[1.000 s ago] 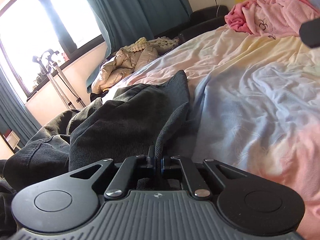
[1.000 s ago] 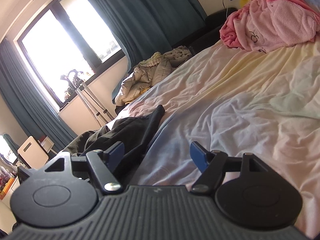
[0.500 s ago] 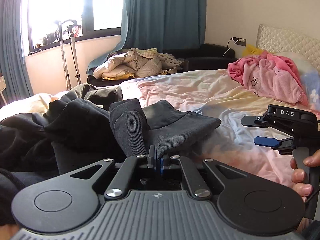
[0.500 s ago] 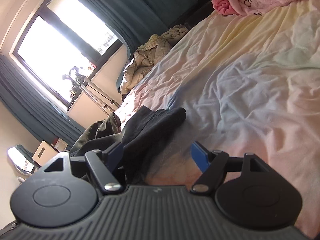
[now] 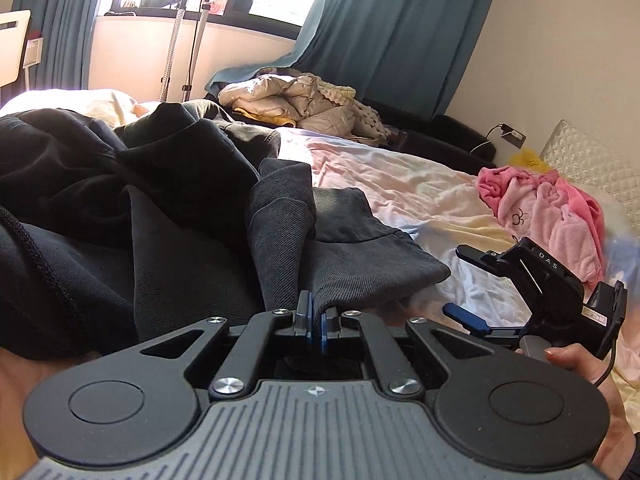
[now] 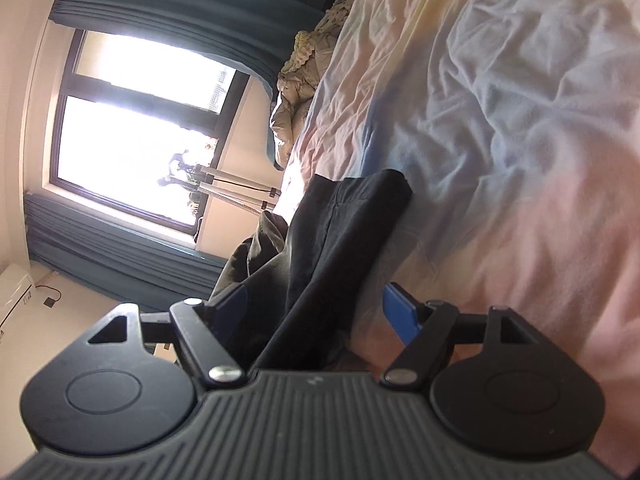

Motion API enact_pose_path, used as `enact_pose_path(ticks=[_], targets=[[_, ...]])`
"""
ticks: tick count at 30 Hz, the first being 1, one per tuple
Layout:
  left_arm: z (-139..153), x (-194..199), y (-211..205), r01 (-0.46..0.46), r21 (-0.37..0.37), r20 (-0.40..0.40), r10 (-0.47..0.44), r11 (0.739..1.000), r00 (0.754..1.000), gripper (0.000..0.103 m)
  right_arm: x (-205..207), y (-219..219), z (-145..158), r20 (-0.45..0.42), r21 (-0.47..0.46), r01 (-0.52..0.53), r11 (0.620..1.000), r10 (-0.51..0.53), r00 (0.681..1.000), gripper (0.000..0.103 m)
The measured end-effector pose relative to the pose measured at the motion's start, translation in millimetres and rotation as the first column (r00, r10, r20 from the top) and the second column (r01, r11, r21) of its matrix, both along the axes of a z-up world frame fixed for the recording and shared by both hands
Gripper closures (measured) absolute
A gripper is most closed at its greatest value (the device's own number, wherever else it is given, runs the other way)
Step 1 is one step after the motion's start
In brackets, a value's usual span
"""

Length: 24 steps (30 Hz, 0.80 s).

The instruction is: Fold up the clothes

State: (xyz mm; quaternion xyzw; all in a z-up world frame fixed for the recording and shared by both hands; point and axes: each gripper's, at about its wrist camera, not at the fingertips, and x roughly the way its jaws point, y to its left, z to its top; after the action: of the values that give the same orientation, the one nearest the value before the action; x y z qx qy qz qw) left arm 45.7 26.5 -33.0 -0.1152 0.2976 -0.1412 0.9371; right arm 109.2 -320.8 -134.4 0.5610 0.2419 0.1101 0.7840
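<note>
- Left wrist view: the left gripper (image 5: 313, 322) has its jaws clamped on a fold of the dark grey garment (image 5: 352, 256), which lies heaped on the near left part of the bed (image 5: 404, 184).
- The garment's free corner ends on the sheet; beyond it the bed lies open up to the pink blanket (image 5: 548, 216) by the headboard.
- The right gripper (image 5: 476, 288), in a hand (image 5: 592, 392), stands just beside that corner with its jaws apart; its far side is cut off.
- Right wrist view: the picture is rolled sideways; the right gripper (image 6: 316, 312) has its jaws spread, a dark garment edge (image 6: 340, 240) running between them, pads not pressing it.
- Rumpled sheet (image 6: 500, 120) fills the right side.
- The garment's near end is hidden behind the gripper body.
</note>
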Motion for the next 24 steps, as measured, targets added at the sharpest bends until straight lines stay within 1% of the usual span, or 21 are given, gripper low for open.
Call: enact_pose_path(ticks=[4, 5, 7, 8, 9, 10, 11, 12, 13, 14, 15, 16, 17, 19, 21, 23, 24], targets=[[1.1, 3.1, 3.8, 0.004, -0.055, 0.029, -0.002, 0.998, 1.000, 0.098, 33.5, 1.5, -6.8, -0.065, 0.060, -0.020, 0.998, 0.024, 0.998, 0.027], [1.1, 3.6, 4.2, 0.005, -0.057, 0.039, -0.003, 0.998, 0.999, 0.098, 42.3, 1.7, -8.3, -0.082, 0.053, -0.012, 0.999, 0.016, 0.997, 0.027], [-0.2, 4.6, 4.2, 0.015, -0.048, 0.055, -0.012, 0.999, 0.998, 0.098, 59.9, 2.3, -10.2, -0.115, 0.024, 0.013, 1.000, -0.011, 0.993, 0.031], [-1.2, 4.5, 3.8, 0.024, -0.038, 0.062, -0.022, 0.999, 0.998, 0.098, 67.5, 2.2, -9.5, -0.126, -0.005, 0.036, 0.999, -0.037, 0.991, 0.041], [-1.9, 4.2, 3.5, 0.036, -0.033, 0.066, -0.034, 0.999, 0.997, 0.097, 71.5, 1.8, -7.2, -0.136, -0.044, 0.084, 0.996, -0.089, 0.987, 0.059], [-2.3, 4.1, 3.1, 0.056, -0.036, 0.071, -0.053, 0.998, 0.996, 0.097, 74.0, 1.6, -4.2, -0.142, -0.081, 0.128, 0.989, -0.138, 0.980, 0.071], [-2.4, 3.9, 2.8, 0.078, -0.040, 0.083, -0.074, 0.996, 0.994, 0.094, 77.0, 2.3, 2.3, -0.132, -0.128, 0.143, 0.981, -0.160, 0.978, 0.097], [-2.3, 3.9, 2.7, 0.095, -0.043, 0.094, -0.090, 0.995, 0.991, 0.093, 80.1, 3.2, 9.7, -0.118, -0.177, 0.152, 0.972, -0.175, 0.978, 0.097], [-2.5, 4.9, 2.8, 0.105, -0.051, 0.090, -0.100, 0.993, 0.991, 0.089, 82.3, 4.2, 20.6, -0.091, -0.233, 0.162, 0.959, -0.187, 0.978, 0.098], [-2.9, 6.4, 3.0, 0.113, -0.063, 0.079, -0.108, 0.992, 0.991, 0.078, 84.3, 5.2, 32.6, -0.061, -0.289, 0.173, 0.942, -0.198, 0.978, 0.098], [-4.4, 9.1, 3.9, 0.125, -0.089, 0.055, -0.121, 0.988, 0.991, 0.070, 86.3, 2.6, 43.6, -0.030, -0.318, 0.192, 0.928, -0.212, 0.977, 0.098], [-6.4, 12.5, 4.6, 0.150, -0.121, 0.024, -0.148, 0.981, 0.989, 0.051, 88.2, -3.4, 54.1, -0.001, -0.334, 0.222, 0.916, -0.236, 0.972, 0.098], [-7.9, 13.8, 4.8, 0.175, -0.152, 0.009, -0.175, 0.973, 0.984, 0.042, 89.8, -11.8, 65.5, 0.028, -0.353, 0.251, 0.901, -0.258, 0.966, 0.098], [-8.2, 9.1, 4.3, 0.197, -0.187, 0.028, -0.195, 0.962, 0.980, 0.040, 91.8, -31.3, 87.7, 0.077, -0.398, 0.301, 0.867, -0.296, 0.952, 0.098], [-6.3, 4.2, 2.3, 0.223, -0.189, 0.060, -0.215, 0.956, 0.975, 0.034, 92.4, -53.3, 107.5, 0.117, -0.448, 0.342, 0.826, -0.326, 0.938, 0.098], [-5.3, 0.8, 1.2, 0.227, -0.185, 0.089, -0.214, 0.956, 0.973, 0.027, 89.9, -74.9, 117.8, 0.144, -0.495, 0.378, 0.783, -0.355, 0.924, 0.098], [-5.7, 0.6, 0.9, 0.226, -0.183, 0.093, -0.212, 0.957, 0.973, 0.027, 83.6, -90.9, 117.7, 0.156, -0.508, 0.405, 0.760, -0.382, 0.911, 0.098]])
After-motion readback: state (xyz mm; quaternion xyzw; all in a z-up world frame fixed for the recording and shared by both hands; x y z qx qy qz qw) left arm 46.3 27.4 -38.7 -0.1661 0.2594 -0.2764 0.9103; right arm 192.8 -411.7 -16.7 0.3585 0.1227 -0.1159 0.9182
